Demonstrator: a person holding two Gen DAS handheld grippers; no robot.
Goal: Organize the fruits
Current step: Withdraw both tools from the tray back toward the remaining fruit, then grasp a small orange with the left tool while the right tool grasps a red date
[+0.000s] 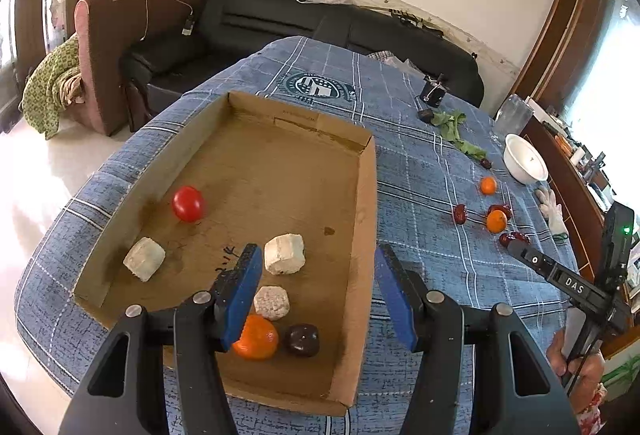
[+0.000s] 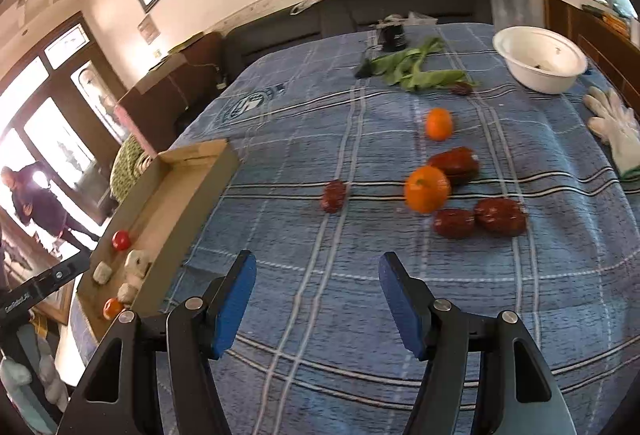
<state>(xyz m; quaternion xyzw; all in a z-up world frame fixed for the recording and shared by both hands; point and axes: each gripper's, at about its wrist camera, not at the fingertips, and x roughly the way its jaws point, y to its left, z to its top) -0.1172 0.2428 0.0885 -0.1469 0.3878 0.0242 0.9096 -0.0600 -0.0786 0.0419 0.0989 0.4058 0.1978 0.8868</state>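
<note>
A shallow cardboard tray (image 1: 366, 195) lies on the blue checked tablecloth. In it are a red tomato (image 1: 187, 204), an orange (image 1: 256, 338), a dark fruit (image 1: 302, 340) and three pale blocks (image 1: 285, 253). My left gripper (image 1: 318, 295) is open and empty above the tray's near right part. My right gripper (image 2: 318, 299) is open and empty over the cloth. Ahead of it lie two oranges (image 2: 426, 188) (image 2: 439, 124) and several dark red fruits (image 2: 500, 216). The tray shows at the left in the right wrist view (image 2: 192, 203).
A white bowl (image 2: 540, 59), green leaves (image 2: 416, 71), a small black object (image 2: 394, 33) and a white glove (image 2: 616, 131) sit at the table's far right. A dark sofa (image 1: 280, 19) stands behind the table. A person (image 2: 28, 195) stands at the doorway on the left.
</note>
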